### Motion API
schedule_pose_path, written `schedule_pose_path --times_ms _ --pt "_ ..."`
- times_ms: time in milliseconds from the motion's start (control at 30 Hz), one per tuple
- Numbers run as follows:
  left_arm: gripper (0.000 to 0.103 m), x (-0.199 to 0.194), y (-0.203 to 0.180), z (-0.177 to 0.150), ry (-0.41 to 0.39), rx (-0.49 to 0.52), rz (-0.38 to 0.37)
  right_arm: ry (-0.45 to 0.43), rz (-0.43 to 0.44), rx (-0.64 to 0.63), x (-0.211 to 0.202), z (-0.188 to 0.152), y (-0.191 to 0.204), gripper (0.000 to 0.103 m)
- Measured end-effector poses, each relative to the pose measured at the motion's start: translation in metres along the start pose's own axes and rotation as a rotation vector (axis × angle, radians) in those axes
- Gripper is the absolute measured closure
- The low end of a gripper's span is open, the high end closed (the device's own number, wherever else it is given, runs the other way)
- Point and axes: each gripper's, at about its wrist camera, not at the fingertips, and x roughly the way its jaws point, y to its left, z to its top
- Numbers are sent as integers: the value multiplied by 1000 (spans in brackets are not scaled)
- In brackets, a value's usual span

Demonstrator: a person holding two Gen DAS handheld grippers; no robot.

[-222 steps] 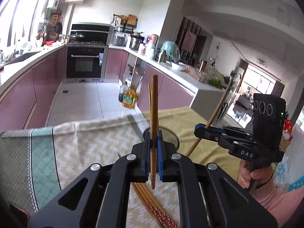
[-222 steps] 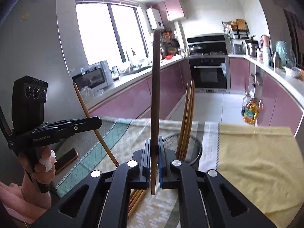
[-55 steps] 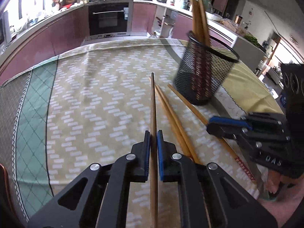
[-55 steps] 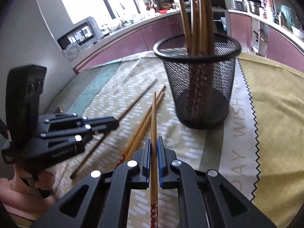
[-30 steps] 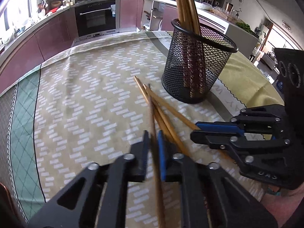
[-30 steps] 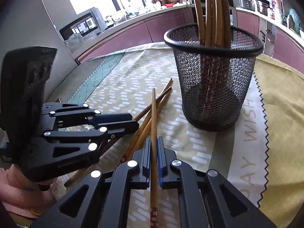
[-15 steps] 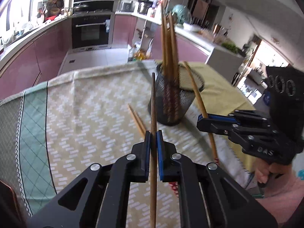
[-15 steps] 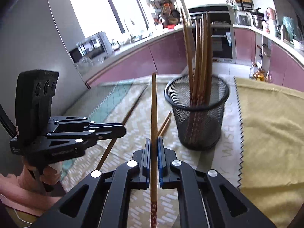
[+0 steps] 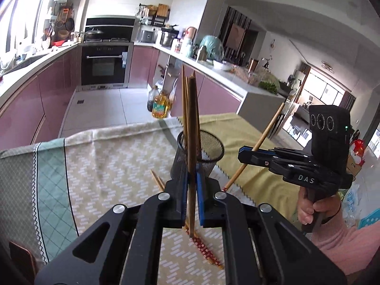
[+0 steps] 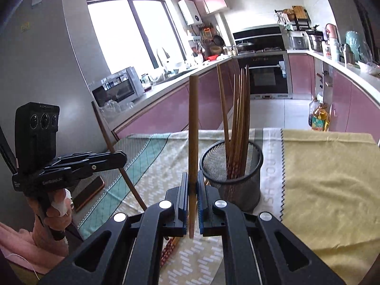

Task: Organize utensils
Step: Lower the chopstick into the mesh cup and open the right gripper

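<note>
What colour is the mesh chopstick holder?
Black: the round wire-mesh chopstick holder shows best in the right wrist view.

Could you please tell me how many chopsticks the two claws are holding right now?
2. One chopstick stands clamped in the left claw; the other chopstick stands clamped in the right claw. Neither claw seems to hide a second one.

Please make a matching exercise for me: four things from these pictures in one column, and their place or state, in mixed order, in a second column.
Things:
1. Black wire-mesh cup
2. Brown wooden chopstick in the left tongs
3. Yellow oil bottle
4. Red-patterned wooden chopsticks

Places or states:
A. Lying flat on the cloth
B. Standing on the kitchen floor
C. Clamped and lifted, nearly upright
D. Upright on the table, holding several chopsticks

Pairs: 1-D, 2-C, 3-B, 4-A
</note>
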Motion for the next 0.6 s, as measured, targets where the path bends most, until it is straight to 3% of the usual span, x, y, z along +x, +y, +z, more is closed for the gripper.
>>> schedule_pose_path --times_ms 600 --pt "96 -17 -11 72 -169 -1 -32 -157 -36 -56 -34 67 -10 97"
